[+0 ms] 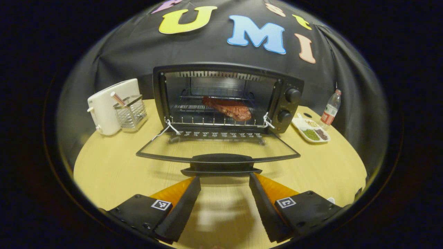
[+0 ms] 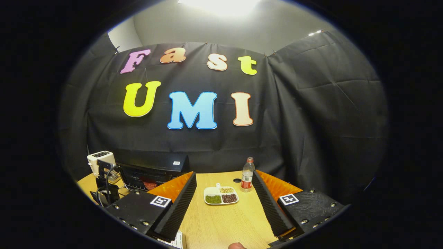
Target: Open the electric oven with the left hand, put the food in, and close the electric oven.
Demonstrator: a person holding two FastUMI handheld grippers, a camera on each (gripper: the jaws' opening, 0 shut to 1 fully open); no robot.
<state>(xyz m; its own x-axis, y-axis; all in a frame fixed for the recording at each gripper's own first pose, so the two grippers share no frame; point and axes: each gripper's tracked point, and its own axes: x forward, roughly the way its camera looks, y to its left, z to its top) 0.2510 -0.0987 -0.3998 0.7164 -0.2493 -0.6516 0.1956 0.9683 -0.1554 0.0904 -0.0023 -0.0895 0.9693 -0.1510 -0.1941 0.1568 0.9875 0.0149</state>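
Oven (image 1: 228, 97) at the back of the round wooden table (image 1: 114, 166), door (image 1: 218, 147) dropped flat toward the camera. Food (image 1: 228, 108), a reddish slab of meat, lies on the wire rack inside. Left gripper (image 1: 224, 181) spread wide, nothing between its fingers, tips just short of the door handle (image 1: 221, 162). White toaster (image 1: 109, 105) and wire holder (image 1: 130, 111) left of the oven; sectioned dish of beans (image 1: 310, 129) and water bottle (image 1: 331, 109) to its right. Right gripper (image 2: 224, 178) likewise spread and unladen, above the table, well to the oven's right.
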